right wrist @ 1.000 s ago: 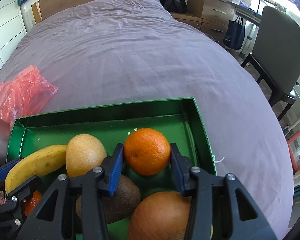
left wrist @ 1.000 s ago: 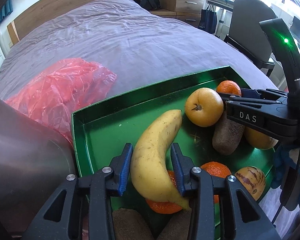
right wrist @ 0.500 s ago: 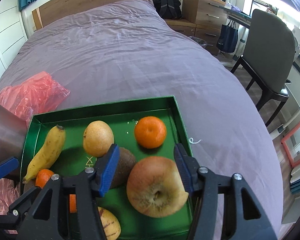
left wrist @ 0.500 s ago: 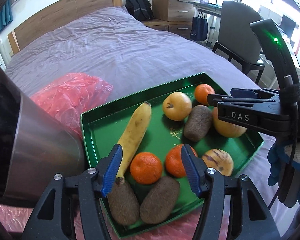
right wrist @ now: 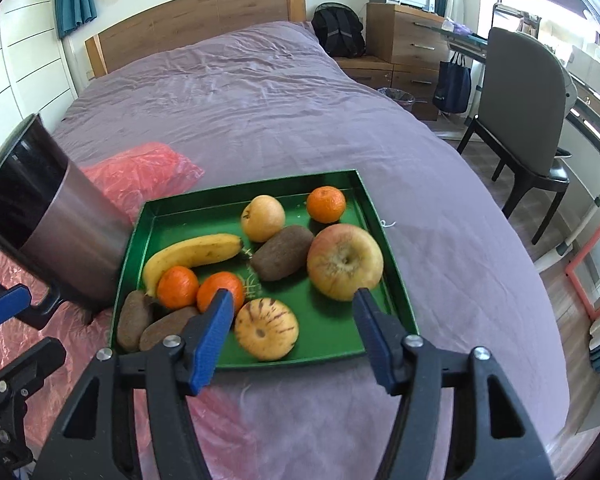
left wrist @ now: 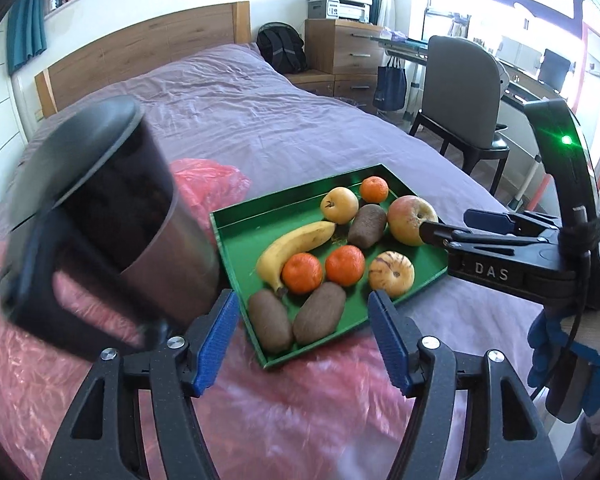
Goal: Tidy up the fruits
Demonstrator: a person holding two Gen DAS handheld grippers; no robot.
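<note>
Now both grippers have let go and pulled back: a second ago the left gripper (left wrist: 302, 332) pinched the banana (left wrist: 296, 248) and the right gripper (right wrist: 292, 330) an orange (right wrist: 326, 204); both jaws now spread, opening, nothing between. All fruit lies in the green tray (right wrist: 396, 280) on the bed, so sorting looks about done. Banana's long axis runs near-left to far-right, stem near-left beside the mandarins, tip toward the pear (left wrist: 339, 205)

Bed (right wrist: 284, 112) bears tray (right wrist: 400, 304), red plastic (right wrist: 140, 172), probably kettle (right wrist: 68, 232).
</note>
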